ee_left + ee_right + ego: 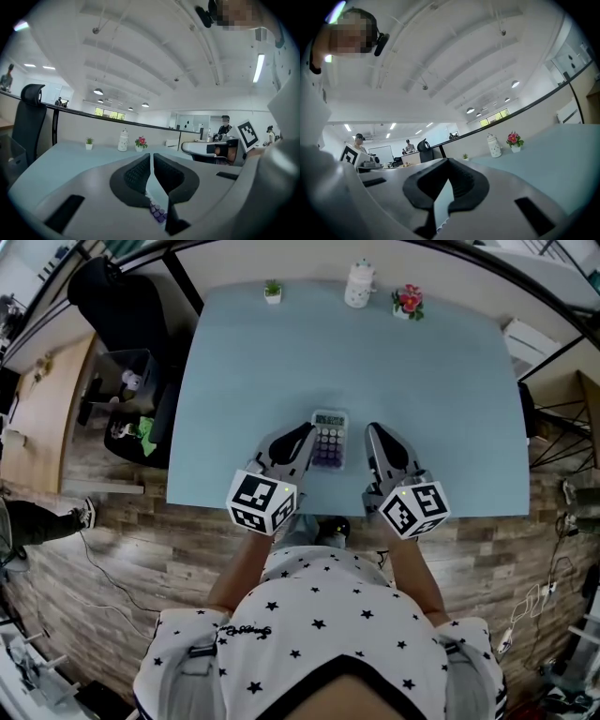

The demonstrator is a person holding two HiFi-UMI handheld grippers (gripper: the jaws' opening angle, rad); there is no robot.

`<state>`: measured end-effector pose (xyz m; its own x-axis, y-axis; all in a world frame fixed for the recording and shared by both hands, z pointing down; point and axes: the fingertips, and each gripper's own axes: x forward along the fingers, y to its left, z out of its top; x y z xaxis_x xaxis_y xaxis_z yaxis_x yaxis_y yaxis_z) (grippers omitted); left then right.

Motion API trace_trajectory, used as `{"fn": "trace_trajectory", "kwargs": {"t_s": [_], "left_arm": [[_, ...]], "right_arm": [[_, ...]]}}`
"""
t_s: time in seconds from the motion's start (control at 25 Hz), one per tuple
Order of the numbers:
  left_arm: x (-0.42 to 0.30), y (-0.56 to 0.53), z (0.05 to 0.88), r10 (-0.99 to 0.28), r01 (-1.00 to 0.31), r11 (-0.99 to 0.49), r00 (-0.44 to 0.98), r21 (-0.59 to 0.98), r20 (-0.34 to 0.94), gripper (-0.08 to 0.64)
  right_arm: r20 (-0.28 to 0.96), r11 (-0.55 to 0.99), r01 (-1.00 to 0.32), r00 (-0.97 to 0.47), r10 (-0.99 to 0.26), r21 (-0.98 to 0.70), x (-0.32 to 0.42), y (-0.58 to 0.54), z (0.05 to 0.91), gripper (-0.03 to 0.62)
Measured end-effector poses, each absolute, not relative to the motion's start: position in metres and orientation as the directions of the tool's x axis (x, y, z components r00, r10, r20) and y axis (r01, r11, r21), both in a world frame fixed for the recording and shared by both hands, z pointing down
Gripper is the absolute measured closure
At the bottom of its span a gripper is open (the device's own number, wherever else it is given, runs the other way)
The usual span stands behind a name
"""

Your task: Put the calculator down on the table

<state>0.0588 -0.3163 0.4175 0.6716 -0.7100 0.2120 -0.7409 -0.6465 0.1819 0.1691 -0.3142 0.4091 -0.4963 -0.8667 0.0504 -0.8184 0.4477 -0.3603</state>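
Fingers (137, 174) of the left gripper (151, 158) are pressing together at their tips, with only a thin slit widening toward the camera and nothing clamped in it. Through that slit the purple keys of the calculator (158, 214) are showing below, against the pale blue table (70, 157). Fingers (465, 180) of the right gripper (447, 163) are likewise meeting at the tips and gripping nothing; a pale wedge is showing through their gap, and I cannot tell whether it is table or calculator.

From the head view, the calculator (329, 439) is lying flat on the table (375, 362) near its front edge, screen end pointing away from the person and keys facing up. It is sitting between the two grippers: the left gripper (307, 434) is showing just beside its left edge, and the right gripper (372, 430) is pointing forward a little apart from its right edge. Both marker cubes (262, 502) (413, 508) are hanging over the front edge of the table.

Along the far edge a small green plant (273, 291), a white jar (359, 284) and a pot of red flowers (409, 302) are standing in a row, well apart from the calculator. A black chair (117, 296) is standing off the table's left corner.
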Motion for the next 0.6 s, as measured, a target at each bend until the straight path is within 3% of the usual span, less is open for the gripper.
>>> {"fn": "trace_trajectory", "kwargs": {"t_s": [0.6], "left_arm": [[0.062, -0.307, 0.41, -0.685, -0.712, -0.679, 0.702, 0.178, 0.195, 0.514]], "right_arm": [[0.059, 0.451, -0.827, -0.496, -0.866, -0.336, 0.162, -0.302, 0.402, 0.594]]}}
